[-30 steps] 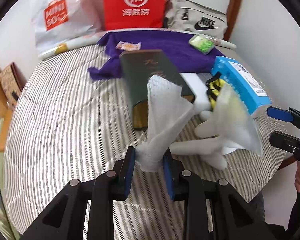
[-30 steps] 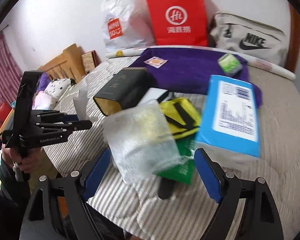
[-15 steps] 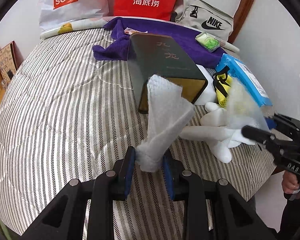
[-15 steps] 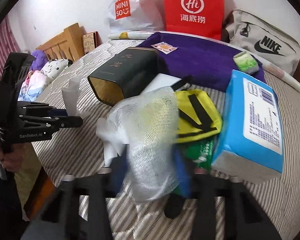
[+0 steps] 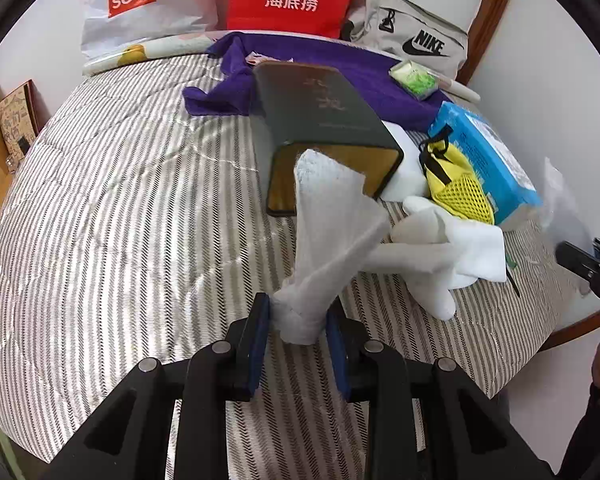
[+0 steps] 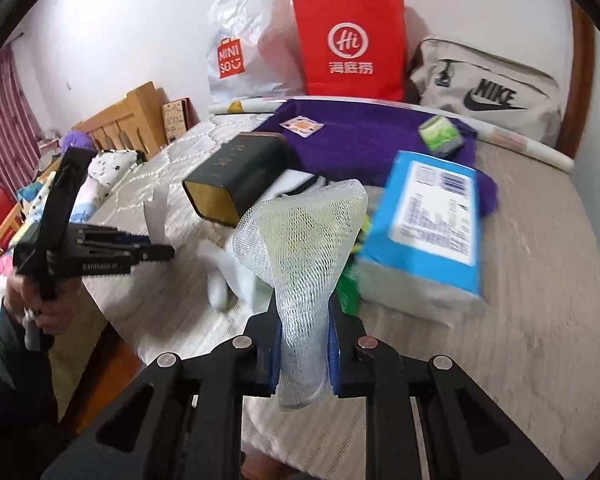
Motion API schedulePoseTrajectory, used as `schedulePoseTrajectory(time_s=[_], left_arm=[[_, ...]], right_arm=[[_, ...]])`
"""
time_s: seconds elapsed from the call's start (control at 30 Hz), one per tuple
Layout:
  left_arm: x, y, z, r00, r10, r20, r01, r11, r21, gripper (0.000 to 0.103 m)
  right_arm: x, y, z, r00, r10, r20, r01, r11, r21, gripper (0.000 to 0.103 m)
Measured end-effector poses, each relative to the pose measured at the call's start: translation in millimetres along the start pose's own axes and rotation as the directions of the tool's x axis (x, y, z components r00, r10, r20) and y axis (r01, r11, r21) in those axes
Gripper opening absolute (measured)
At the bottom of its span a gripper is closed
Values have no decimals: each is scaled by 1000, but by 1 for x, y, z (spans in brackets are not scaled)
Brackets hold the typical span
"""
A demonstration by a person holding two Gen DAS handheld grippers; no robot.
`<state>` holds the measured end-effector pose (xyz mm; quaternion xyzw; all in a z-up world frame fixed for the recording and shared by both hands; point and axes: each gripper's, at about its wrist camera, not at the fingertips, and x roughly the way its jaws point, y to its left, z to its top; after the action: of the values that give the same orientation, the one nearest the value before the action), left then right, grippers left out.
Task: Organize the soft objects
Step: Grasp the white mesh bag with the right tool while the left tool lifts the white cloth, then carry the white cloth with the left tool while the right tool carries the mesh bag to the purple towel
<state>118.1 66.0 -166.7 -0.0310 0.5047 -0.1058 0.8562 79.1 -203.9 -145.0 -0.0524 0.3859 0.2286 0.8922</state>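
My left gripper (image 5: 299,320) is shut on a white cloth (image 5: 332,220) that stands up from the jaws, above the striped bed (image 5: 120,220). My right gripper (image 6: 305,344) is shut on a white foam net sleeve (image 6: 304,240) held up over the bed's near edge. A white glove (image 5: 428,256) lies on the bed just right of the cloth. A yellow mesh pouch (image 5: 456,184) lies behind it. The left gripper also shows in the right wrist view (image 6: 156,254), at the left with its cloth (image 6: 156,212).
A dark green box (image 5: 324,120) with a gold open end lies mid-bed. A blue package (image 6: 428,220) sits to the right, a purple towel (image 6: 364,136) behind. Minisο and red paper bags (image 6: 348,40) and a Nike bag (image 6: 484,88) line the wall.
My right gripper closed from wide open onto the foam net sleeve and lifted it. My left gripper kept its hold on the cloth and moved closer to the green box.
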Motion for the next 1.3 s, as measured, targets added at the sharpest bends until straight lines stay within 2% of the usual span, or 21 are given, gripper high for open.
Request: schedulePoseTrajectory(time_s=[0.1, 0.33, 0.5, 0.57, 0.67, 0.73, 0.8, 1.0, 1.3], left_arm=[[4, -4, 0, 1000, 25, 5, -25, 1000, 6, 29], [9, -2, 1, 1000, 14, 6, -14, 1000, -18, 30], [11, -9, 2, 1000, 19, 3, -19, 1000, 4, 41], [11, -10, 1, 1000, 31, 6, -31, 1000, 3, 42], [13, -14, 1, 998, 61, 11, -61, 998, 31, 42], [13, -16, 1, 996, 86, 15, -86, 995, 43, 31], [12, -18, 0, 995, 102, 12, -102, 993, 57, 29], [-3, -18, 1, 996, 86, 19, -87, 996, 27, 29], [-26, -13, 18, 997, 45, 57, -43, 999, -32, 29]], right_arm=[[-3, -11, -14, 999, -33, -16, 33, 999, 4, 18], [16, -31, -49, 990, -105, -90, 105, 994, 3, 17], [30, -39, -53, 989, -105, -106, 109, 994, 27, 17], [35, -42, -54, 988, -106, -114, 111, 993, 36, 17], [34, -45, -56, 991, -89, -100, 95, 994, 56, 17], [33, -47, -57, 993, -77, -94, 83, 994, 68, 17], [33, -48, -57, 993, -76, -93, 83, 994, 73, 14], [24, -46, -53, 994, -62, -94, 69, 995, 75, 12], [-3, -35, -28, 999, -12, -39, 13, 999, 37, 12]])
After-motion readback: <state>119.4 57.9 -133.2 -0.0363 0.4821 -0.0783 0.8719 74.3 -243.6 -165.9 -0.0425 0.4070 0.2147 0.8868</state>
